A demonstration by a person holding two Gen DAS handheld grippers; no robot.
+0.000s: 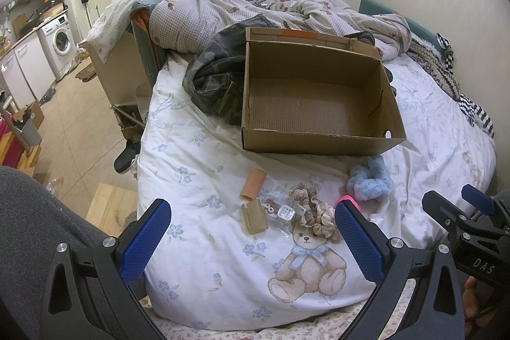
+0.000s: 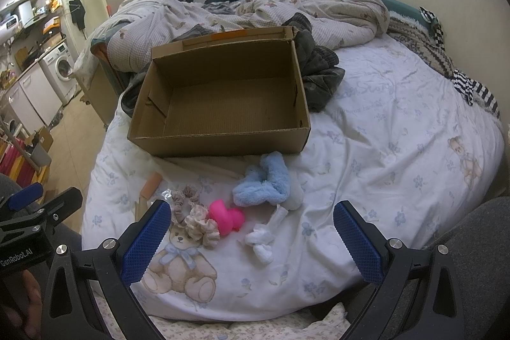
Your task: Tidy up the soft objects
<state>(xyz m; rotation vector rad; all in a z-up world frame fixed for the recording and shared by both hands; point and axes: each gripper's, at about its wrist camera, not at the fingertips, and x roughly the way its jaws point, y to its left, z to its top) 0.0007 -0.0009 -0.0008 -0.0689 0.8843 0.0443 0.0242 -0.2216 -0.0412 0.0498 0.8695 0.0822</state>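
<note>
An empty open cardboard box [image 1: 251,104] [image 2: 223,144] sits on the bed. In front of it lie a fluffy light blue item [image 1: 371,184] [image 2: 266,180], a pink soft toy [image 2: 228,217] [image 1: 349,199], beige frilly scrunchies [image 1: 307,207] [image 2: 199,219], a white sock [image 2: 263,239], an orange tube [image 1: 253,184] [image 2: 151,185], a tan clip [image 1: 253,217] and a small clear piece [image 1: 284,212]. My left gripper [image 1: 251,241] is open above the near bed edge. My right gripper [image 2: 251,241] is open, also empty, near the sock.
A rumpled checked duvet [image 1: 207,8] and dark clothes [image 1: 216,78] [image 2: 318,69] lie behind the box. Striped fabric [image 2: 471,88] lies at the bed's right edge. The floor, a washing machine [image 1: 59,43] and a wooden box [image 1: 110,206] are to the left.
</note>
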